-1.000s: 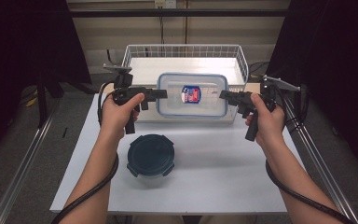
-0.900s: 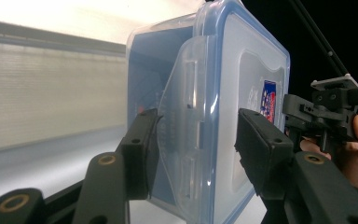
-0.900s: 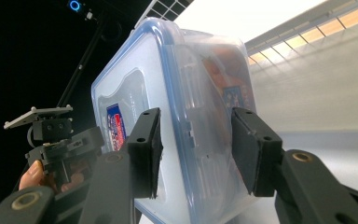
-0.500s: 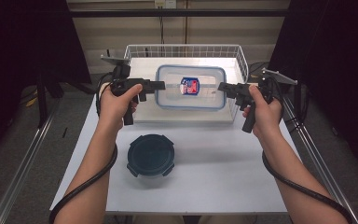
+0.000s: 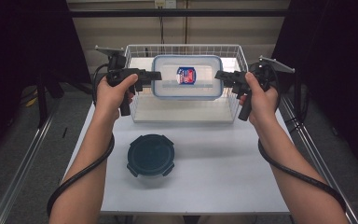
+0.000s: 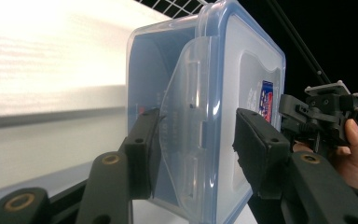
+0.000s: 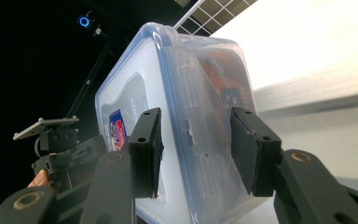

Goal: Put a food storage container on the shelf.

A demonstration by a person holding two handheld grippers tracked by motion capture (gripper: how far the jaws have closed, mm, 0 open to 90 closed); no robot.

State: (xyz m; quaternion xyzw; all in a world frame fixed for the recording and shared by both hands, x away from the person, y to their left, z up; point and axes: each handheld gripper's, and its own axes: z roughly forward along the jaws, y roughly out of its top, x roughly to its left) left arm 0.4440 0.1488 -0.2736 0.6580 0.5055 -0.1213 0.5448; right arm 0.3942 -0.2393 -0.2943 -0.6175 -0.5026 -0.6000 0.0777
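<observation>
Container (image 5: 187, 77), clear with blue-rimmed lid, held in the air over a wire basket (image 5: 133, 95): left gripper (image 5: 154, 75) clamps its left end, right gripper (image 5: 220, 76) its right. Round dark lid (image 5: 150, 155) lies on the table (image 5: 223, 172).

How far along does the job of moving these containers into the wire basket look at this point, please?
Nothing sits in the wire basket yet. In hand: the rectangular container is held above it, carried at one end by the left gripper and at the other by the right gripper. It isn't set down yet. The round dark container rests untouched on the table.
</observation>
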